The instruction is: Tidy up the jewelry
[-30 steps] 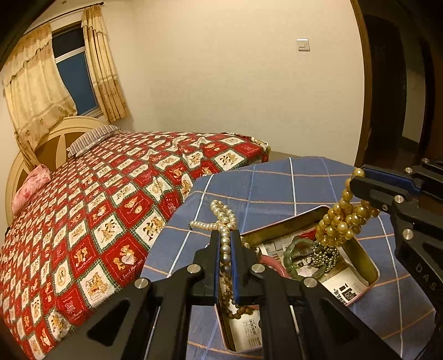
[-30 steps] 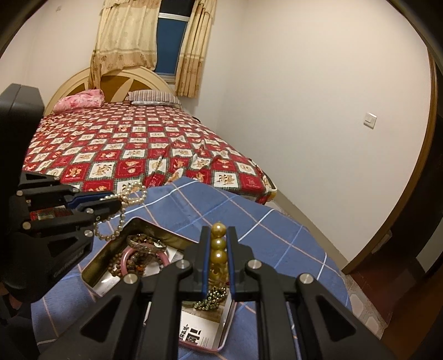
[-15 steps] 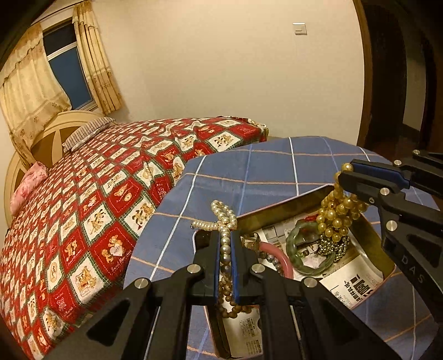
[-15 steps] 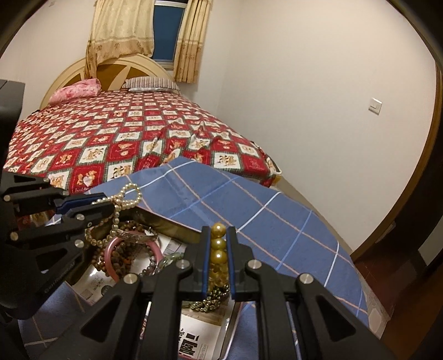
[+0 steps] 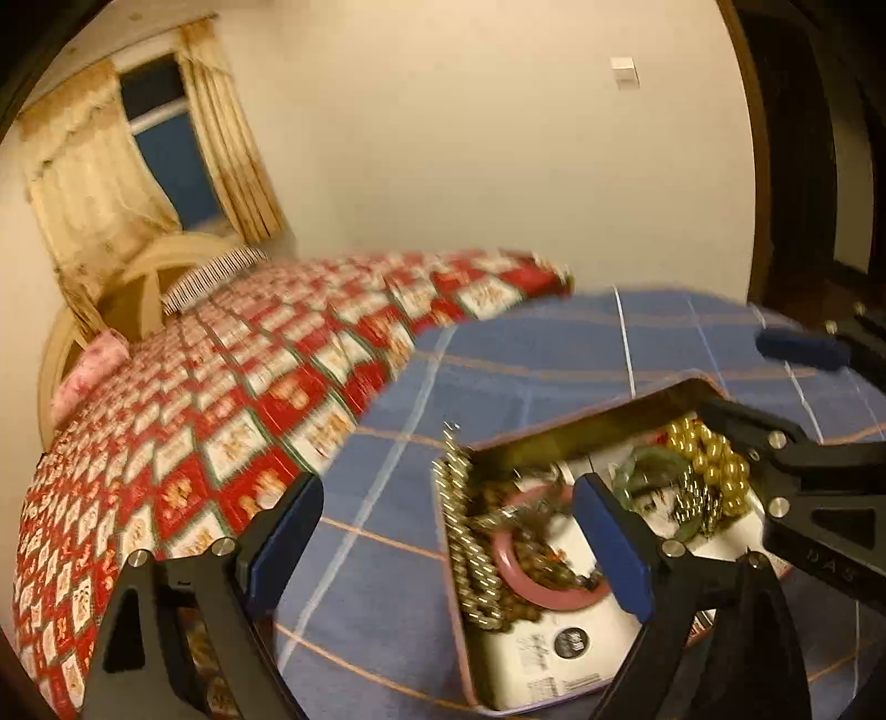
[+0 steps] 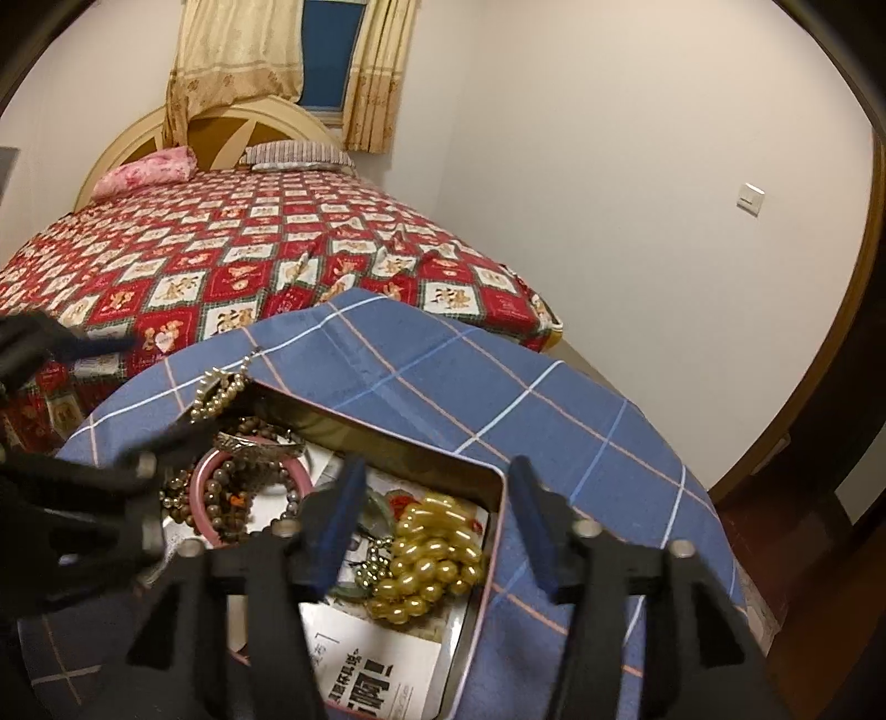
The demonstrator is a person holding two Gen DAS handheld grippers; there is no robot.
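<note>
The left gripper (image 5: pixel 448 545) has its jaws opening, spread very wide, with nothing pinched; the pearl necklace (image 5: pixel 470 554) lies between its blue pads but free of them, and the left wrist picture is blurred by motion, so single beads are hard to make out. The right gripper (image 6: pixel 437 526) is also opening, its pads apart above the gold bead strand (image 6: pixel 429 559), which they do not press; the lower part of both grippers is cut off by the picture edge.

The jewelry is in an open rectangular tin box (image 6: pixel 387 437) on the blue checked tablecloth (image 6: pixel 498 387); its near corner is hidden behind the right gripper. In the right wrist view the box's long axis runs from lower right to upper left. The pearl necklace hangs over the far left corner of the rim, partly outside; a pink bangle (image 6: pixel 205 476) and dark brown beads (image 6: pixel 221 498) are tangled at that end, and a green bangle (image 5: pixel 648 465) is half covered by the gold beads.

A printed paper (image 6: pixel 365 664) lines the bottom; its writing looks Chinese but I cannot read it surely; letters "D A S" stand on the right gripper body (image 5: pixel 830 565).

Farther away is a bed with a red patterned cover (image 6: pixel 249 260); then curtains (image 6: pixel 238 50).
</note>
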